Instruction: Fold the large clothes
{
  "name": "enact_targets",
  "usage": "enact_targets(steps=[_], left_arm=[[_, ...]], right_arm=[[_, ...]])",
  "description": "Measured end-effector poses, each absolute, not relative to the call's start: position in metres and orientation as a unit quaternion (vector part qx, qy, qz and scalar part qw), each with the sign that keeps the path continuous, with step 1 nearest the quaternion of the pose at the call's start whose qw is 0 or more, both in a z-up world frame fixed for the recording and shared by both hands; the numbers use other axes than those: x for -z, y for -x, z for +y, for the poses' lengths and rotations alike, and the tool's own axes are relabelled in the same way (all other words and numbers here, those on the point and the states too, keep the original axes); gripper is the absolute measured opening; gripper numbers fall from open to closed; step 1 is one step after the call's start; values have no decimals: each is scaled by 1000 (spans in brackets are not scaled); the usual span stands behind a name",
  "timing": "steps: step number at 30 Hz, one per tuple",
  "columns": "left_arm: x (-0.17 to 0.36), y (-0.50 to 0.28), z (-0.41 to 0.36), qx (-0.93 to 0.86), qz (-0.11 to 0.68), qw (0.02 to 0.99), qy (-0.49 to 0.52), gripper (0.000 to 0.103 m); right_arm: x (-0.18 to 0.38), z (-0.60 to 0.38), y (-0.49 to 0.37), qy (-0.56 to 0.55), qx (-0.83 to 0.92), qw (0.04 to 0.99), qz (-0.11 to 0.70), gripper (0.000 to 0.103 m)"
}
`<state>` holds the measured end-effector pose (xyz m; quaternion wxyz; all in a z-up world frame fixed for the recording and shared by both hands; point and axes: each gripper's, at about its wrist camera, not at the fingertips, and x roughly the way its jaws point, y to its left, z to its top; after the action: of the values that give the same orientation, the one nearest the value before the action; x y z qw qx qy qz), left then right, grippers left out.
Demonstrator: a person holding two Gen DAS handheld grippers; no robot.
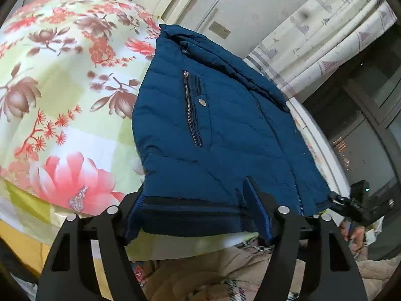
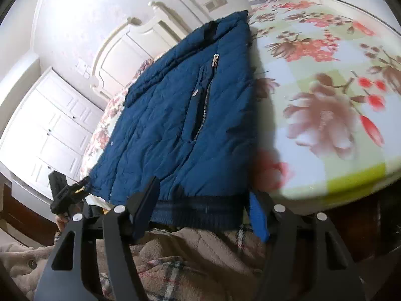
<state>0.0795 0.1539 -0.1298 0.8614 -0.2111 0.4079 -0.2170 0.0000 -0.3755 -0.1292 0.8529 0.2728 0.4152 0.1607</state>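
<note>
A blue padded jacket (image 1: pixel 225 130) lies flat on a floral bedsheet (image 1: pixel 62 87), its dark ribbed hem toward me at the bed's near edge. My left gripper (image 1: pixel 195 208) is open, its fingers spread wide at the hem's left corner, one finger over the fabric. The jacket also shows in the right wrist view (image 2: pixel 180 115). My right gripper (image 2: pixel 203 200) is open too, its fingers straddling the hem's right corner. Each gripper shows small at the far hem corner in the other's view. A chest pocket zipper (image 1: pixel 191 110) and snap face up.
The floral bedsheet (image 2: pixel 325 87) spreads beyond the jacket. A white headboard (image 2: pixel 130 50) and white wardrobe (image 2: pixel 50 125) stand behind. A patterned curtain (image 1: pixel 325 37) hangs by a dark window. Beige plaid fabric (image 2: pixel 188 263) lies below the grippers.
</note>
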Motion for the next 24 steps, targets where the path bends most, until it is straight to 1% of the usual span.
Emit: enact_targets(steps=[2,4,8,9,10,11,12,13,14,15,18,20,24], left_arm=[[132,-82,162,216,401,860,230,62],[133,-87,165,219,399,855,249,62],[133,-112,151,234,403,850,245,62],[133,-120,149,239,403,847,250,62],[133,-126,148,241,405,844,256,62],[133,-134,146,243,408,839,264,62],[133,-139,144,247,413,835,265,62],[133,-141,143,249,417,834,263,58],[136,-141,142,240,430,832,256,30],[139,-139,143,230,436,834,247,17],[138,-112,153,245,408,840,259,10],[128,-85,160,257,386,843,273,9],[95,-16,180,327,331,835,294,9]], right_arm=[[128,-374,-5,-271,-163,854,413,65],[129,-373,-14,-280,-165,852,410,65],[128,-354,-34,-268,-177,854,410,65],[126,-348,-40,-262,-177,855,411,63],[126,-346,-45,-261,-173,856,412,57],[128,-347,-48,-262,-168,855,414,42],[130,-347,-49,-266,-162,855,415,36],[133,-350,-48,-275,-166,853,411,33],[135,-352,-45,-280,-167,854,406,28],[135,-354,-41,-284,-168,855,401,25],[134,-360,-24,-290,-168,859,387,17],[124,-361,-9,-280,-176,863,381,15],[86,-362,56,-256,-231,868,358,14]])
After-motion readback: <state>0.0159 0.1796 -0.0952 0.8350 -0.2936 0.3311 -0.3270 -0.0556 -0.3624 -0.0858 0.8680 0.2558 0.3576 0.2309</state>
